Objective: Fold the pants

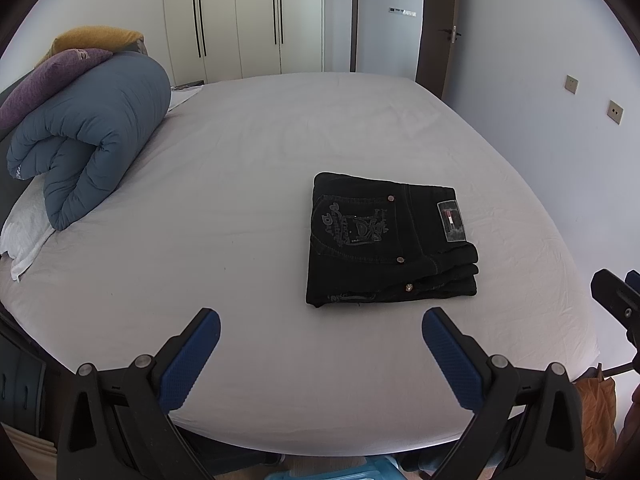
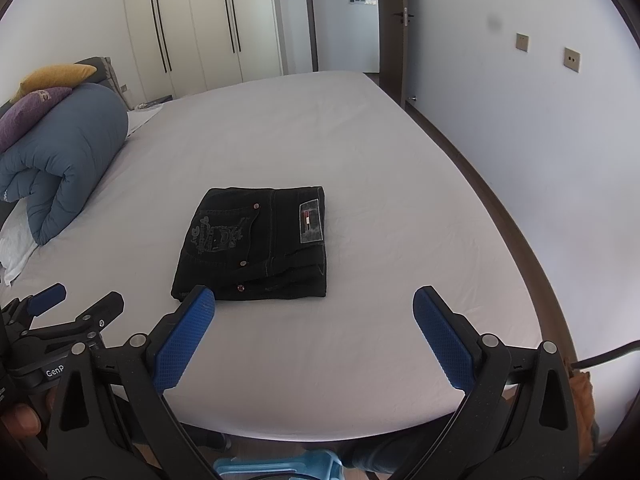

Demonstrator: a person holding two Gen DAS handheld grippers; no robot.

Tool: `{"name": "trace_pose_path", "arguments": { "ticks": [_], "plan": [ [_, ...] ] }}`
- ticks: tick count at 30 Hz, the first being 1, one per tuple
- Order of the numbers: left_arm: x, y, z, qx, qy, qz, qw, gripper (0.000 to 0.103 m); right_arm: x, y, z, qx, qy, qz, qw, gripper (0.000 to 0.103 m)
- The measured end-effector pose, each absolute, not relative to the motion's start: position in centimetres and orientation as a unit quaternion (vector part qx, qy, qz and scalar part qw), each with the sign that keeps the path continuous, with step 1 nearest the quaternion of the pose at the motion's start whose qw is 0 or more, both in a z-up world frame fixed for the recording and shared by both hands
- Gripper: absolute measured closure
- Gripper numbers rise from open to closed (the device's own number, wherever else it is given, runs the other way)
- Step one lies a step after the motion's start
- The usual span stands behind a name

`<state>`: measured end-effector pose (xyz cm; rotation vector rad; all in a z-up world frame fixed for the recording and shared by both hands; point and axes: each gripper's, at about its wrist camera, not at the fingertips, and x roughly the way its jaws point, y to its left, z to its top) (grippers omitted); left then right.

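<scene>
Black jeans [image 1: 384, 240] lie folded into a compact rectangle on the white bed [image 1: 240, 184], back pocket and waist patch facing up. They also show in the right wrist view [image 2: 256, 244]. My left gripper [image 1: 320, 324] is open and empty, held above the bed's near edge, short of the jeans. My right gripper [image 2: 314, 300] is open and empty, just in front of the jeans' near edge. The left gripper also shows in the right wrist view [image 2: 76, 300] at the left. Part of the right gripper [image 1: 616, 292] shows at the right edge of the left wrist view.
A rolled blue duvet [image 1: 92, 140] with purple and yellow pillows [image 1: 52, 76] lies at the bed's far left. Wardrobes [image 1: 240, 16] and an open door [image 1: 436, 24] stand behind. A wall [image 2: 540, 120] runs along the bed's right side.
</scene>
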<state>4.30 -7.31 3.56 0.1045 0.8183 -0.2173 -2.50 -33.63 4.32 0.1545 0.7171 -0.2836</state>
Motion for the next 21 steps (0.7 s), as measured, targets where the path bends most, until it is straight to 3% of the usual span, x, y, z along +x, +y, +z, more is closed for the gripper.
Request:
{"name": "trace_pose_path", "arguments": {
  "ticks": [21],
  "plan": [
    [4.1, -6.89, 2.99, 0.038, 0.407, -0.104, 0.907, 0.0, -2.39, -33.53, 4.09, 0.076, 0.354, -0.135, 0.922, 0.002]
  ]
}}
